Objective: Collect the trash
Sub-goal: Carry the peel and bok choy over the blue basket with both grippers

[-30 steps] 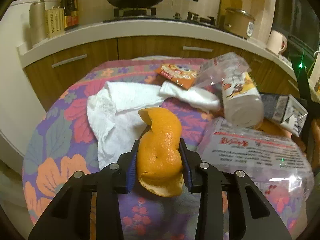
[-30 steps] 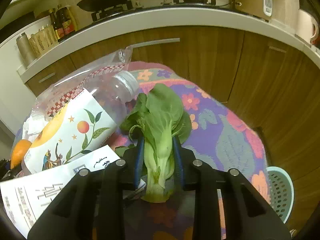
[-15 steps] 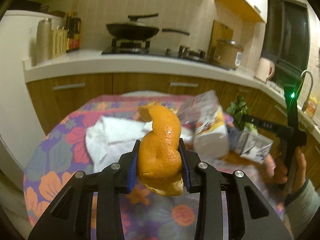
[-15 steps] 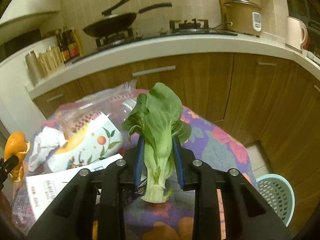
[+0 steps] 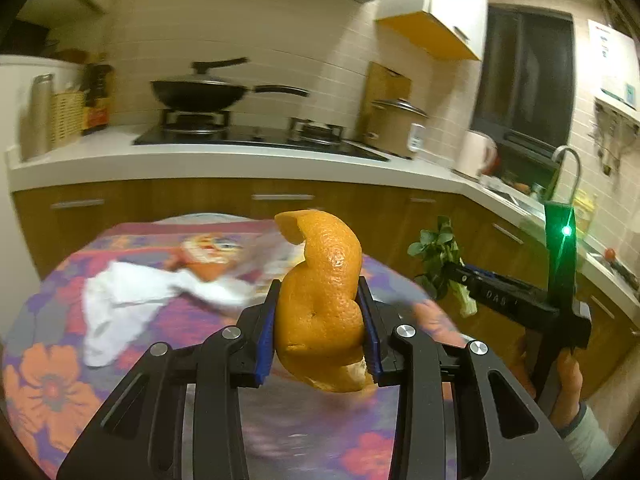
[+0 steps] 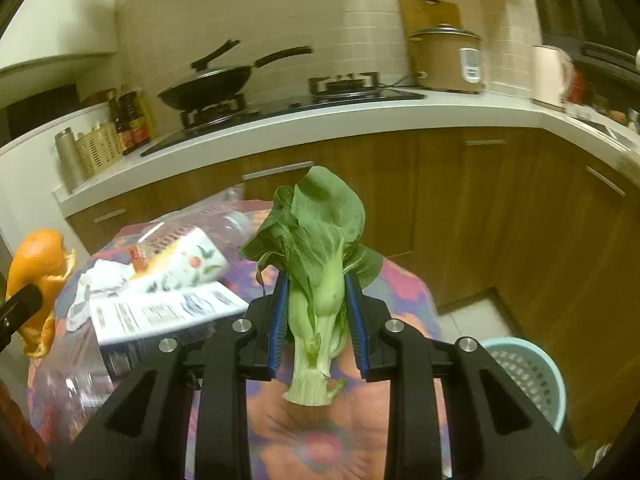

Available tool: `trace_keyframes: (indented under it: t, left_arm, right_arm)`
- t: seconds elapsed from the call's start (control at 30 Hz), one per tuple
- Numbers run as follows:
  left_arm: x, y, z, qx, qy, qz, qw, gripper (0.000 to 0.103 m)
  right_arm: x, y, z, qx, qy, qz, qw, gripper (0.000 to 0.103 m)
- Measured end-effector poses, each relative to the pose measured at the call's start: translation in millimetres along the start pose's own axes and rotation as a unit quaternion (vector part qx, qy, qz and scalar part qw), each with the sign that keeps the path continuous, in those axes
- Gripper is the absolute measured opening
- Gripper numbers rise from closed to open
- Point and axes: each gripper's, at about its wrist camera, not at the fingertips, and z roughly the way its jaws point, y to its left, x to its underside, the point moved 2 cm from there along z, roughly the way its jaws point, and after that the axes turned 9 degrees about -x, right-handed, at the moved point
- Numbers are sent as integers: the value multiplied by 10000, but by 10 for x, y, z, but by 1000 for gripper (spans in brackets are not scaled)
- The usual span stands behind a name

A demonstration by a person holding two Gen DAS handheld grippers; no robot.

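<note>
My left gripper (image 5: pixel 320 316) is shut on a curled orange peel (image 5: pixel 320 300), held up above the flowered tablecloth (image 5: pixel 52 384). My right gripper (image 6: pixel 318 312) is shut on a green leafy vegetable (image 6: pixel 320 248), its pale stalk hanging below the pads. In the left wrist view the right gripper (image 5: pixel 460 276) shows at the right with the vegetable (image 5: pixel 440 248) and a person's hand (image 5: pixel 568 376) on its handle. The peel (image 6: pixel 40 264) shows at the left edge of the right wrist view.
On the table lie a white crumpled tissue (image 5: pixel 116 300), a labelled plastic bottle (image 6: pixel 180 264), a printed carton (image 6: pixel 160 312) and an orange wrapper (image 5: pixel 208 252). A pale blue perforated bin (image 6: pixel 528 376) stands on the floor at the right. Wooden cabinets and a white counter (image 6: pixel 360 116) run behind.
Both grippers have risen and tilted up from the table with their loads still held. The table litter has dropped lower in both views and more of the kitchen shows.
</note>
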Motion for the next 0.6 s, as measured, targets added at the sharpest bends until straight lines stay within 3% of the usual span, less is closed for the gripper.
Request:
trace_keyframes:
  t: [0.37, 0.5, 0.6]
  left_arm:
    - [177, -1475, 273, 919, 324, 365, 9946, 33]
    - [389, -2015, 502, 1224, 849, 289, 9884, 34]
    - [599, -2369, 708, 1240, 1030, 450, 9859, 34]
  right_arm:
    - [499, -1172, -698, 955, 69, 520, 9940, 24]
    - [745, -1669, -772, 1235, 221, 778, 9891, 24]
    - [977, -2033, -713, 1394, 420, 903, 9852, 24]
